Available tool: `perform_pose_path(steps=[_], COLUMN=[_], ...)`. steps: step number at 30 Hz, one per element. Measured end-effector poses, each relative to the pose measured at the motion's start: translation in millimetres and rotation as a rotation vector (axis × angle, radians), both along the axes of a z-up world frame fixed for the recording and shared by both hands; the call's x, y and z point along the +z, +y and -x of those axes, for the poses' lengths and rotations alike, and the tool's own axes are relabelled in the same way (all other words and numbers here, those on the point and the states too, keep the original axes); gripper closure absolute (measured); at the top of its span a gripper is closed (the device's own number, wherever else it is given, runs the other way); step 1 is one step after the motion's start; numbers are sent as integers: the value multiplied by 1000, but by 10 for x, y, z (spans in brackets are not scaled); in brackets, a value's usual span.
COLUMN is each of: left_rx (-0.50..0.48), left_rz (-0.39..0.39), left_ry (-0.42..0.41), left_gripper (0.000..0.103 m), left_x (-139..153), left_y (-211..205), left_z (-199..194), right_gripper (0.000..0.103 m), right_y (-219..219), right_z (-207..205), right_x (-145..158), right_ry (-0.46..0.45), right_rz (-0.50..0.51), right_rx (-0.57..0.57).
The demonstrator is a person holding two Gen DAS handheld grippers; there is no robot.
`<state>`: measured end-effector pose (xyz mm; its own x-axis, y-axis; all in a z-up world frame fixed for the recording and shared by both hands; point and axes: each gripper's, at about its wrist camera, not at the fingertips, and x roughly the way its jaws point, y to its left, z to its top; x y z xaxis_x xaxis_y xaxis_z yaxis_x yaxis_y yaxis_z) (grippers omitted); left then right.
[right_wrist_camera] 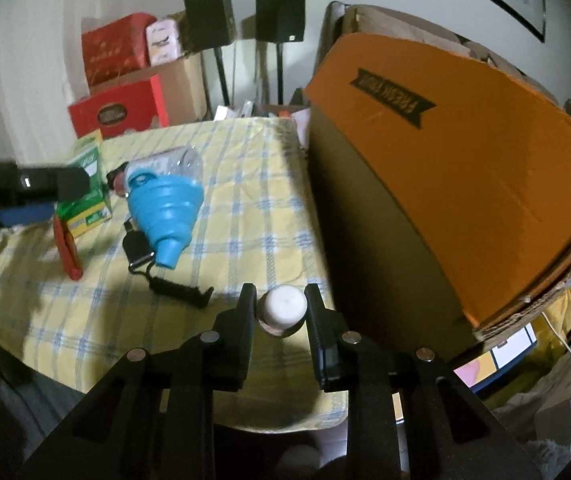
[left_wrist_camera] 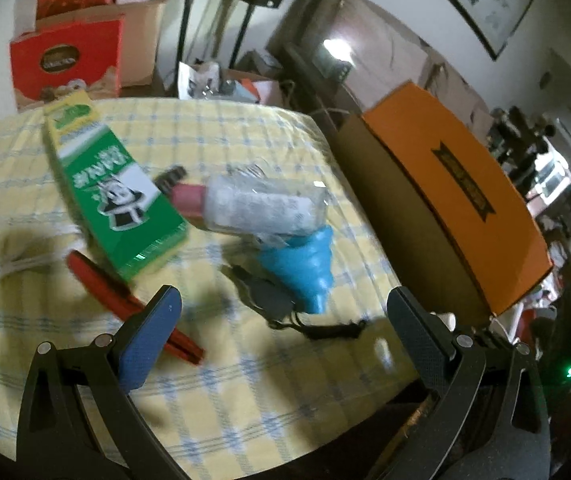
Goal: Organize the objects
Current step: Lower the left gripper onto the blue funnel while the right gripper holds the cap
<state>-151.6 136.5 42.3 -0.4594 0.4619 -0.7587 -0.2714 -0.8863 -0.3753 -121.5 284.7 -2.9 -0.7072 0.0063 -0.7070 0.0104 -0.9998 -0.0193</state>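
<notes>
White cap of a small bottle (right_wrist_camera: 284,307) sits clamped in my right fingers (right_wrist_camera: 281,312) at the table's (right_wrist_camera: 245,208) near edge. My left fingers (left_wrist_camera: 285,320) hang open, empty, above the blue funnel (left_wrist_camera: 305,268).

On the counter (left_wrist_camera: 245,400): one green carton (left_wrist_camera: 117,200), one blue funnel (left_wrist_camera: 305,268), one clear plastic bottle (left_wrist_camera: 261,204), one red pen-like item (left_wrist_camera: 125,304), one black strapped fob (left_wrist_camera: 273,300), one white-capped item (right_wrist_camera: 284,307), one orange-lidded box (left_wrist_camera: 457,196).
</notes>
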Motion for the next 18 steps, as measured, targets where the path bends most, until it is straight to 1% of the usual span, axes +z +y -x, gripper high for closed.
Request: perform_pose_path(steps=[2, 3, 6, 8, 10, 11, 13, 17, 18], left_rx=[-6, -13, -30, -11, 12, 21, 53, 69, 76], left_rz=[3, -8, -93, -102, -98, -90, -37, 26, 43], left_ry=[-26, -44, -78, -72, -46, -42, -40, -21, -18], left_gripper=[0, 0, 0, 0, 0, 1, 9, 10, 13], left_x=[-61, -93, -150, -161, -172, -188, -221, -276, -289], left_y=[88, 134, 236, 279, 333, 348, 416, 549, 575], left_z=[-13, -23, -72, -70, -28, 4, 83, 176, 190], right_gripper=[79, 79, 79, 79, 79, 79, 79, 79, 79], right_y=[13, 24, 58, 77, 97, 111, 133, 163, 170], right_z=[-7, -6, 14, 27, 9, 3, -9, -15, -16], right_x=[7, 10, -6, -24, -34, -29, -19, -20, -23], right_ry=[4, 7, -1, -10, -11, -10, -5, -3, -3], right_rz=[4, 8, 45, 55, 54, 58, 71, 115, 120], right_rx=[-5, -7, 1, 0, -4, -6, -7, 2, 3])
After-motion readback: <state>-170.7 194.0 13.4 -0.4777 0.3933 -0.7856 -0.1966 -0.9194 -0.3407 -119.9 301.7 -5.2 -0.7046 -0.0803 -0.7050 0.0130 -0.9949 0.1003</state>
